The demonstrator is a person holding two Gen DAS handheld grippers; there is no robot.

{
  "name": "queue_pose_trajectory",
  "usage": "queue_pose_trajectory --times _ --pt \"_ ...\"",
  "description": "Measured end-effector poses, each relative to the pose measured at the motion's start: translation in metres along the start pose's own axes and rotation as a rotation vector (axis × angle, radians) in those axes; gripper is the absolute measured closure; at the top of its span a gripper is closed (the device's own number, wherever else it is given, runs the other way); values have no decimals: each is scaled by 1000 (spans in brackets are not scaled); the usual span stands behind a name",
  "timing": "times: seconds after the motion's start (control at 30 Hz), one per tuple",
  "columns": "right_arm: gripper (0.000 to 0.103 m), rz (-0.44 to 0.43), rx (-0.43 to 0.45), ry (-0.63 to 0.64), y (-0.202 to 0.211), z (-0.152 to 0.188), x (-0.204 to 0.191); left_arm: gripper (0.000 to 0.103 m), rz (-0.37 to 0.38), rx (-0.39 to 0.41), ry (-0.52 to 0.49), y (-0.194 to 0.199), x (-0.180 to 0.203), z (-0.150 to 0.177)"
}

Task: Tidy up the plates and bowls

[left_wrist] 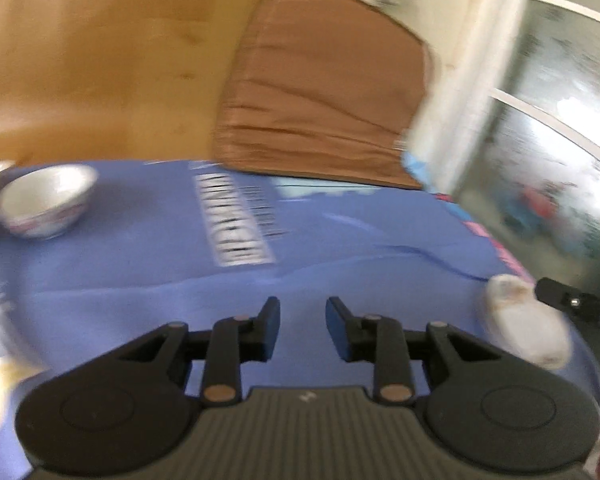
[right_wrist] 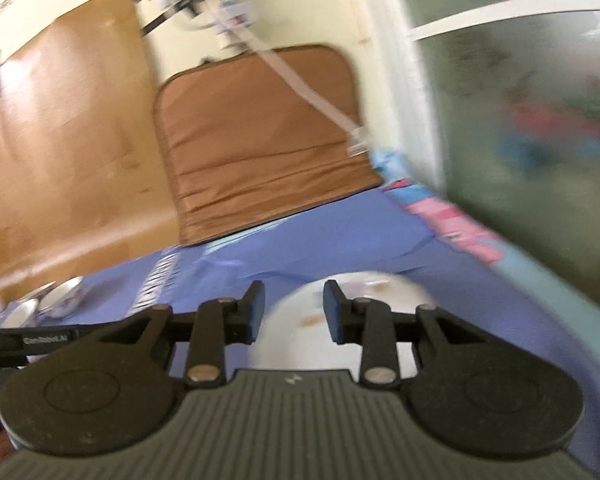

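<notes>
Both views are blurred by motion. In the left wrist view my left gripper (left_wrist: 302, 322) is open and empty above a blue cloth (left_wrist: 148, 280). A white bowl with a patterned outside (left_wrist: 46, 200) stands at the far left, with more dishes cut off by the left edge. A white dish (left_wrist: 526, 320) lies at the right, beside the tip of my right gripper (left_wrist: 572, 304). In the right wrist view my right gripper (right_wrist: 294, 312) is open, just above a white plate (right_wrist: 300, 332) that lies under and between its fingers. Several bowls (right_wrist: 56, 296) sit at the far left.
A brown cushion (left_wrist: 320, 92) leans against the wall at the back of the table. Wooden panels (left_wrist: 100, 60) stand to its left. A glass door (left_wrist: 560, 120) is at the right. The cloth has a pink and light-blue border (right_wrist: 456, 220) at its right edge.
</notes>
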State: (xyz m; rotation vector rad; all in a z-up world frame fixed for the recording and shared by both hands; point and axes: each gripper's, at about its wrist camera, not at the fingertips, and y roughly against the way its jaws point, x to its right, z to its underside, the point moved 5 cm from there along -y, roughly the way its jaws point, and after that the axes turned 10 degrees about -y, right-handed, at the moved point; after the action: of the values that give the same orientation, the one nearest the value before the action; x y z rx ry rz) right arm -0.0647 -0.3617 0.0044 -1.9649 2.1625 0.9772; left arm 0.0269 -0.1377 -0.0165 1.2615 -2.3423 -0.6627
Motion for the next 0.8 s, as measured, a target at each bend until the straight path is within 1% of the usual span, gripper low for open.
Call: queue_pose_trajectory --times 0.13,0.2,0.27,0.37,0.47,0.53,0.67,0.7,0.77,0.8 --pt "67 -93 -76 37 -25 20 -47 76 -123 10 45 22 -54 14" --pt "67 -143 -109 51 -36 31 -71 71 -187 23 56 33 -78 18" --pt "67 -179 -138 67 -48 41 -93 69 -253 39 63 45 -101 21" --pt "67 -220 -186 62 -65 55 -120 69 -314 52 89 55 -127 23" --pt "67 -240 -208 62 -78 67 -140 69 -342 61 123 59 -141 26" --pt "67 -252 -219 60 -84 73 -148 69 -338 57 139 57 -143 28" --pt "67 -247 -224 80 -90 86 -151 63 -339 64 129 59 -143 30" --pt "67 -247 -230 68 -91 86 -149 63 -338 62 126 58 -143 31" --pt "67 -261 -202 46 -89 83 -148 63 -339 55 121 56 -142 32" --pt "66 -263 -203 40 -90 83 -146 63 -339 54 119 56 -142 33"
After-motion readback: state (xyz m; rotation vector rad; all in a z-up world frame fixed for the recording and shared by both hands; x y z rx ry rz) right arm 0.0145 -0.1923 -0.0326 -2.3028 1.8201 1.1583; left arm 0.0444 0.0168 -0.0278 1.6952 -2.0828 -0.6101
